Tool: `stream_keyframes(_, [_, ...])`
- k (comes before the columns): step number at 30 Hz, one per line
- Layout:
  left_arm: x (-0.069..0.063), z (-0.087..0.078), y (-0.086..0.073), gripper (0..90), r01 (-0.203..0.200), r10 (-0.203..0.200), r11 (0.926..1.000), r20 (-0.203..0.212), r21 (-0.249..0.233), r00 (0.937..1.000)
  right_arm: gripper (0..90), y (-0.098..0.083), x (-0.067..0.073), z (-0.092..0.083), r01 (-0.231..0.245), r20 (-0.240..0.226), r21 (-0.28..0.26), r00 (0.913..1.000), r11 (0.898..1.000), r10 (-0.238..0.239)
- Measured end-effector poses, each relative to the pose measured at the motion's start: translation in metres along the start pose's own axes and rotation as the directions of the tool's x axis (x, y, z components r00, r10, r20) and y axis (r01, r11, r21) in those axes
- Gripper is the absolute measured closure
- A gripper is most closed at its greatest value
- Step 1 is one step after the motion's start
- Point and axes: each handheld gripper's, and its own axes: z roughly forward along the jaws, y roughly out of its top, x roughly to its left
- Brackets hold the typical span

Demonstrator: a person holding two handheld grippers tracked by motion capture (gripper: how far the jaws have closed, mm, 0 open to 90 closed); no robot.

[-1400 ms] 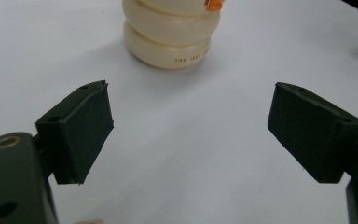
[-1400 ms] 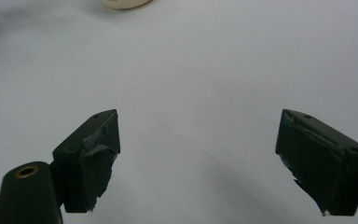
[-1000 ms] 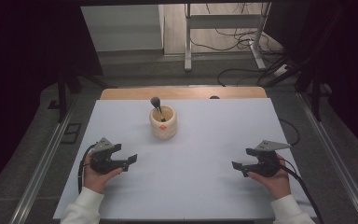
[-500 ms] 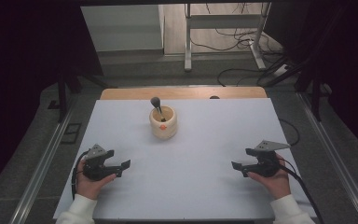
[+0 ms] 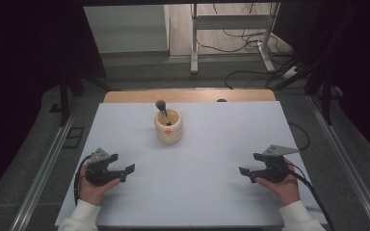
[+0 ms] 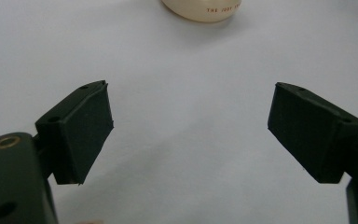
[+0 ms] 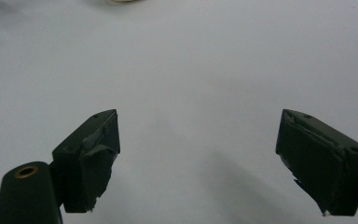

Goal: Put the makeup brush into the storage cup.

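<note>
Cream-coloured and smooth, the little pot (image 5: 168,126) stood near the far edge of the white worktop (image 5: 212,192), a dark-topped stick (image 5: 163,109) poking out. My left fingers (image 5: 123,172) and right fingers (image 5: 248,172) were wide open, holding nothing, near the front corners. It looked hard and slippery, so I'd hold its sides.

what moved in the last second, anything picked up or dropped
The left gripper drew back toward the person and slightly outward toward the table's left edge, fingers open and empty. Nothing was taken or released. The right gripper, the cream cup and the dark-handled tool in it stayed put.
</note>
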Motion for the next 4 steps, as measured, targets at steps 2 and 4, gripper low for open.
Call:
stream_keyframes(2, [-0.0003,0.0003,0.0001,14.3,-0.002,0.002,1.0000,0.000,0.001,1.0000,14.3,-0.0001,-0.0001,0.0003,0.001,0.000,0.001,1.0000,1.000,-0.001])
stream_keyframes(4, [-0.0002,0.0006,0.0002,14.2,-0.002,0.002,1.0000,0.001,0.002,1.0000,14.2,-0.0001,0.0000,0.0005,0.002,-0.001,0.001,1.0000,1.000,-0.002])
